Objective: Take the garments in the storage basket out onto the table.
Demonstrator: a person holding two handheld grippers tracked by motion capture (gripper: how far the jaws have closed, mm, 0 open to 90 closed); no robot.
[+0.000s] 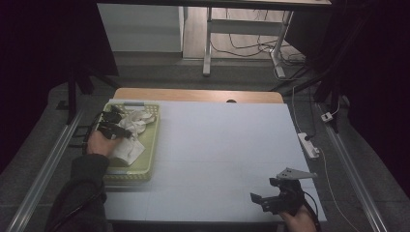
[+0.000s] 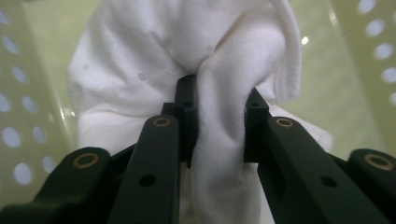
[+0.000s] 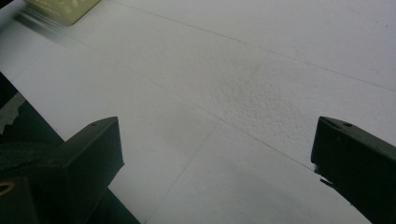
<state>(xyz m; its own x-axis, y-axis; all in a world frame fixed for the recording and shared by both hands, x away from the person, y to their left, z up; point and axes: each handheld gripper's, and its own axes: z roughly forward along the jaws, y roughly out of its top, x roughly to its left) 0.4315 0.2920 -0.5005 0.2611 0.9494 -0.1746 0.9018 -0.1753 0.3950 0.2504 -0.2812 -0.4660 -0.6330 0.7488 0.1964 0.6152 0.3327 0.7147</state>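
Note:
A pale green perforated basket (image 1: 153,140) stands at the table's left and holds crumpled white cloths (image 1: 138,121). My left gripper (image 1: 113,126) reaches into the basket. In the left gripper view its two black jaws pinch a thick fold of white cloth (image 2: 222,116) between the pads, so my left gripper (image 2: 219,114) is shut on it, with the basket's holed walls (image 2: 18,135) on both sides. My right gripper (image 1: 263,200) rests low over the white table top near the front right edge. Its jaws stand wide apart over bare surface, right gripper (image 3: 215,154) open.
White foam board (image 1: 222,145) covers the table, a wooden strip (image 1: 193,94) showing along its far edge. A power strip (image 1: 308,145) and cables lie on the floor to the right. A desk frame (image 1: 208,43) stands behind. The basket's corner (image 3: 60,9) shows far off in the right gripper view.

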